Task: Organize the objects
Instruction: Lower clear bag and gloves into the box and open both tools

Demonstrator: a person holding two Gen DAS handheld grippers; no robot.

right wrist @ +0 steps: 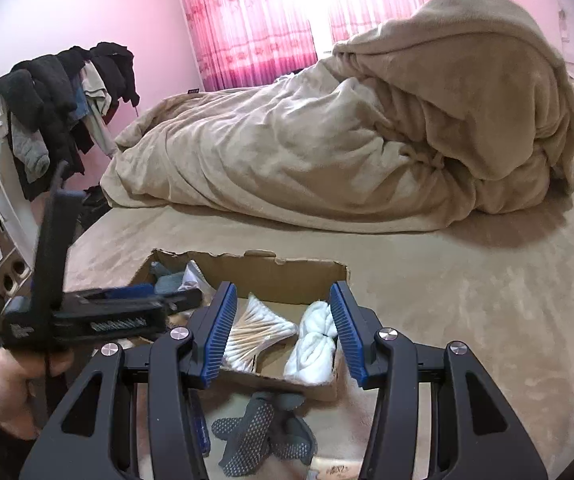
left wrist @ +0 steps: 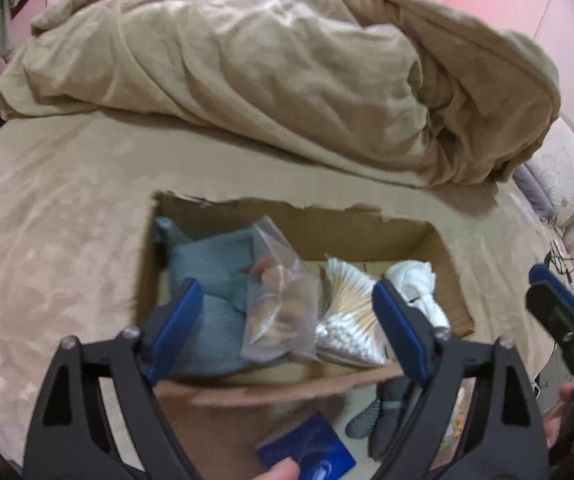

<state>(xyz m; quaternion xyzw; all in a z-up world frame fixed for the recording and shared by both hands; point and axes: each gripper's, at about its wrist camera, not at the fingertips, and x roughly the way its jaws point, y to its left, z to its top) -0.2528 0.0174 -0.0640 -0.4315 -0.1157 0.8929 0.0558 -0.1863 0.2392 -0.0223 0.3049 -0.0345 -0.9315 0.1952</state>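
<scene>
In the torn cardboard box (left wrist: 215, 394), a clear bag (left wrist: 275, 300) lies crumpled.

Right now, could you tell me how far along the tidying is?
Done: the box already holds a blue cloth, a clear bag, cotton swabs and a white cloth. In hand: nothing; the left gripper and right gripper are both open. Left: the grey socks and blue card lie outside the box.
</scene>
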